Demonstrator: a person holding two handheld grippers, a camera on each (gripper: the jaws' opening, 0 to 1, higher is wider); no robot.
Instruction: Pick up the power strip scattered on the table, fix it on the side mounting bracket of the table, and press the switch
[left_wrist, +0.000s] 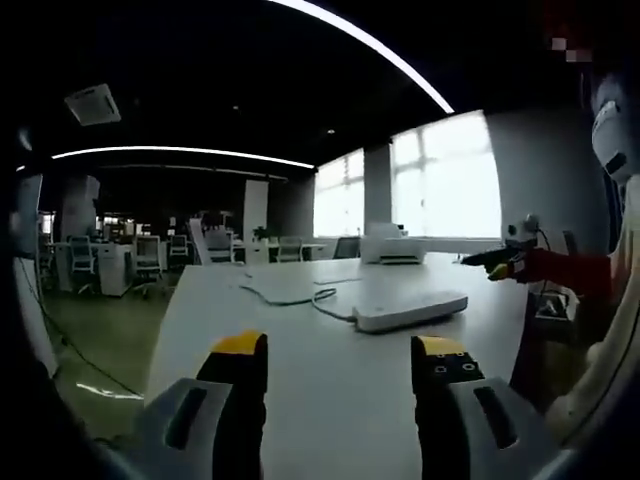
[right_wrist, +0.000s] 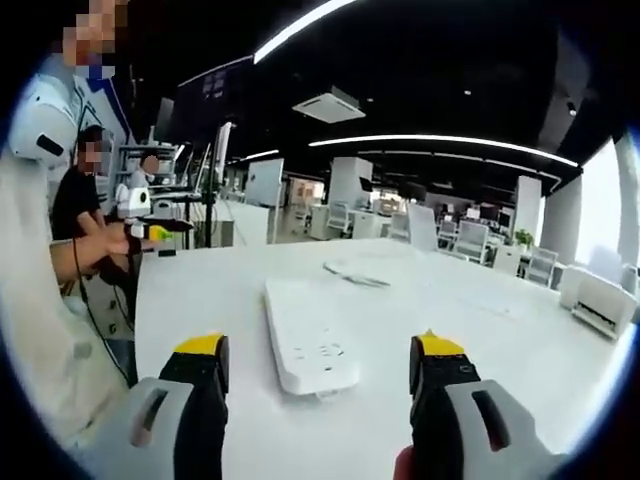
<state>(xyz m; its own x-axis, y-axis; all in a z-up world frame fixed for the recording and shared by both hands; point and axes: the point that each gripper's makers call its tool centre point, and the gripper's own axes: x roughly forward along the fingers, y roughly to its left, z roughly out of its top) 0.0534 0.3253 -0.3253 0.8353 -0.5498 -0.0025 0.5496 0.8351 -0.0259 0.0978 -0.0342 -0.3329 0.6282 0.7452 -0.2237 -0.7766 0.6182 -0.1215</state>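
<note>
Power strip is lying flat on the white table, untouched, its cord trailing away across the tabletop toward the far edge. In the right gripper view the right gripper is hovering just short of the strip's near end, jaws standing wide apart with nothing between them. In the left gripper view the left gripper is hanging above bare tabletop, jaws likewise wide and empty, the strip lying ahead and slightly right of it. A white printer is sitting near the windows.
</note>
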